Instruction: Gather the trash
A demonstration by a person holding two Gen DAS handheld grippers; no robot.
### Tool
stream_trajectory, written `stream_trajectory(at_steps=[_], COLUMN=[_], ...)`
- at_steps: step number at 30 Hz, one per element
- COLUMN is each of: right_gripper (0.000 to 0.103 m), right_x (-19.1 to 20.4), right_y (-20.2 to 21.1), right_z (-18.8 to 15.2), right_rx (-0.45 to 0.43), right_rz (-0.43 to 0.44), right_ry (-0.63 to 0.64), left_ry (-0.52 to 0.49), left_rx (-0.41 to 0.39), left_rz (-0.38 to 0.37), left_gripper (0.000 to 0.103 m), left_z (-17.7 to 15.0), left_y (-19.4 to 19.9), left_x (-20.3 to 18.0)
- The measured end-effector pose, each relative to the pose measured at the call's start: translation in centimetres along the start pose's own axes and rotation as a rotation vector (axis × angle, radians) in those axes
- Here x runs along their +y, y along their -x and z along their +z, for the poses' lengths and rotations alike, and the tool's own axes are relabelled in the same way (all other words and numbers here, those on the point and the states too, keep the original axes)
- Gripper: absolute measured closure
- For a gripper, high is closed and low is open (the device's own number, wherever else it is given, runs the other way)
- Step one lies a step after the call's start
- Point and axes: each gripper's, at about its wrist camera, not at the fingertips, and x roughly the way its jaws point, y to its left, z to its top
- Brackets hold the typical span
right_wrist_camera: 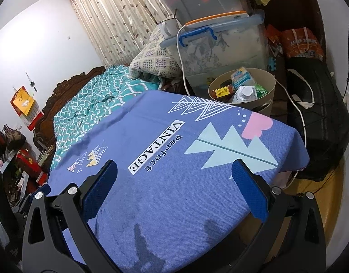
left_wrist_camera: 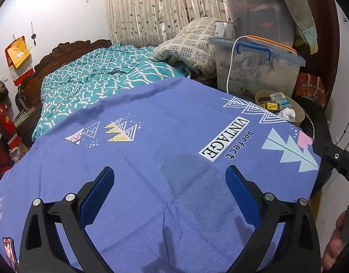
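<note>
Right wrist view | blue cloth [right_wrist_camera: 165, 182] under both jaws, bare of trash | bin [right_wrist_camera: 242, 88] with cartons beyond the jaws, far right | left gripper [left_wrist_camera: 169, 182] and right gripper [right_wrist_camera: 174, 177] jaws apart, empty | risk: a reach could tip the bin or snag the white cable [right_wrist_camera: 181, 52].

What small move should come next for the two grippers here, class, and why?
Probably draw both back and stop: the left gripper and right gripper are open and hold nothing, the blue cloth shows no litter, and the bin already holds cartons.
</note>
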Motion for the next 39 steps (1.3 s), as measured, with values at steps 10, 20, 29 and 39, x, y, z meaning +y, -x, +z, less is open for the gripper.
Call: stream_trajectory(at_steps=[10, 20, 29, 39], right_gripper=[0.003, 0.003, 0.003, 0.003], right_x=[0.2, 0.2, 0.2, 0.1], right_y=[0.4, 0.2, 0.1, 0.0], right_z=[-0.1, -0.2, -0.3, -0.3], right_rx=[-0.015, -0.006, -0.001, 0.0], right_rz=[0.004, 0.006, 0.009, 0.009], right_ry=[0.008, 0.005, 0.006, 0.007], left_ry=[-0.003, -0.001, -0.002, -0.005], left_rx=[-0.043, -0.104, -0.11, -0.058], left_rz=[0.073, 0.153, 0.143, 0.11], left_gripper=[0.009, 0.009, 0.009, 0.009], left_z=[-0.1, 0.2, 0.1, -0.2], left_y=[0.7, 2.0, 2.3, 1.4], left_x=[0.1, 0.5, 0.5, 0.3])
